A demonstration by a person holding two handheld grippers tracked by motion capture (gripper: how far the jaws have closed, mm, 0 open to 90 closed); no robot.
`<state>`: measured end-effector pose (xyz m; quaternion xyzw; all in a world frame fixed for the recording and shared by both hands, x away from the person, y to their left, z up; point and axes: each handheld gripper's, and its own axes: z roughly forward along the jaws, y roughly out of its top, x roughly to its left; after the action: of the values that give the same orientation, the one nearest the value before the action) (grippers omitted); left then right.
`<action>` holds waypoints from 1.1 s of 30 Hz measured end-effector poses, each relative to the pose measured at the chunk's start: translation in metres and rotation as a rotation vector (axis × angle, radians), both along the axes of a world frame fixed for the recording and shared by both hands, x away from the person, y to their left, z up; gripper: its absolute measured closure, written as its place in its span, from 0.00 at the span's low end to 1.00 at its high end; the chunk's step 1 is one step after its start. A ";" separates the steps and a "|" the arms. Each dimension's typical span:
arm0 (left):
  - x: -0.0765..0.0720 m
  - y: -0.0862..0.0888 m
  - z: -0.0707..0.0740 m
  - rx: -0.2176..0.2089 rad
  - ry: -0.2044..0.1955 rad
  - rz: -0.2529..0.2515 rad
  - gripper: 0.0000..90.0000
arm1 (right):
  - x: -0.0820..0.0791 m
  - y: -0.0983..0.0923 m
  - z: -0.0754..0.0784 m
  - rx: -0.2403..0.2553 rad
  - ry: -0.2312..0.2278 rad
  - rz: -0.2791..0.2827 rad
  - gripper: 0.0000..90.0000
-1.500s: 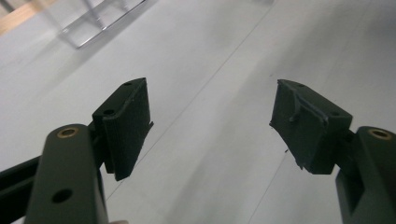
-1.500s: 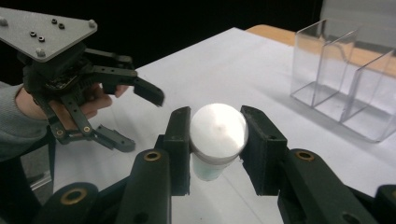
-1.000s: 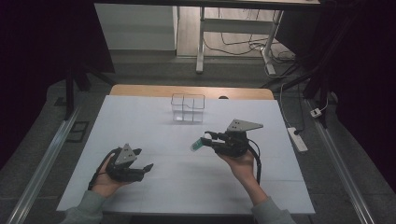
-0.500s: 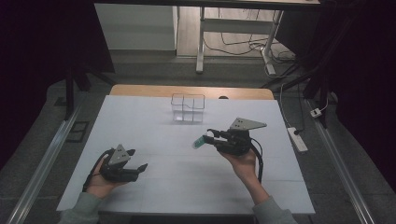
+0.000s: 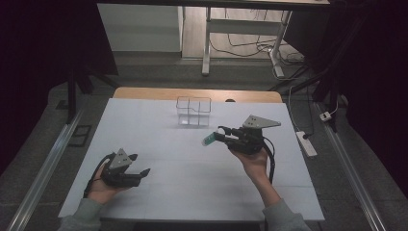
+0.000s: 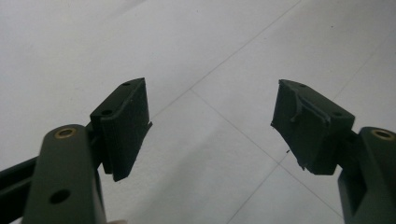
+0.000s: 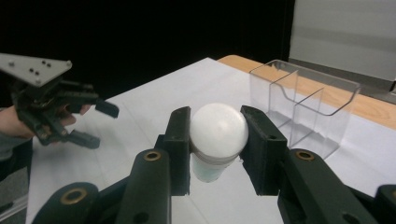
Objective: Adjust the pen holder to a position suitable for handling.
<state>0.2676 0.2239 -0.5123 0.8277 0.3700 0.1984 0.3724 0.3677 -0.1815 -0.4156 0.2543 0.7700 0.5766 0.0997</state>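
- High view: a clear divided box [image 5: 194, 111] stands on the white table [image 5: 192, 178], toward its far edge. It serves as the landmark here.
- High view: the right gripper [image 5: 222, 136] is held above the table, just near-right of the clear divided box, its jaws aimed left. They pinch a small bottle [image 5: 210, 139] with a white cap and greenish body, which sticks out leftward and is not touching the box.
- High view: the left gripper [image 5: 138, 165] sits low over the table, well apart from the box on its near-left side. Its jaws are spread, with nothing between them.
- Left gripper view: both black jaws stand wide apart; bare white tabletop [image 6: 201, 60] with thin seam lines lies between them.
- Right gripper view: the two jaws press on the bottle [image 7: 217, 135] from either side just under its rounded white cap. The clear divided box [image 7: 306, 105] stands just beyond, to the right. The left gripper [image 7: 95, 123] shows far to the left of the box, jaws apart.
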 end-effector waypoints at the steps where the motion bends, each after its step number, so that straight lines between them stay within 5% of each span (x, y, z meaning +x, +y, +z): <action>1: -0.001 0.001 0.000 0.004 0.001 -0.003 0.30 | 0.002 -0.001 0.001 0.007 0.000 -0.008 0.71; 16: -0.005 0.004 -0.001 -0.011 0.004 0.012 0.30 | 0.011 -0.004 0.014 0.013 -0.044 -0.029 0.71; 33: -0.003 0.003 -0.001 -0.006 0.006 0.009 0.30 | 0.022 -0.009 0.018 0.010 -0.045 -0.058 0.71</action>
<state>0.2646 0.2270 -0.5133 0.8255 0.3756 0.1964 0.3727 0.3896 -0.1909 -0.3977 0.2641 0.7569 0.5829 0.1324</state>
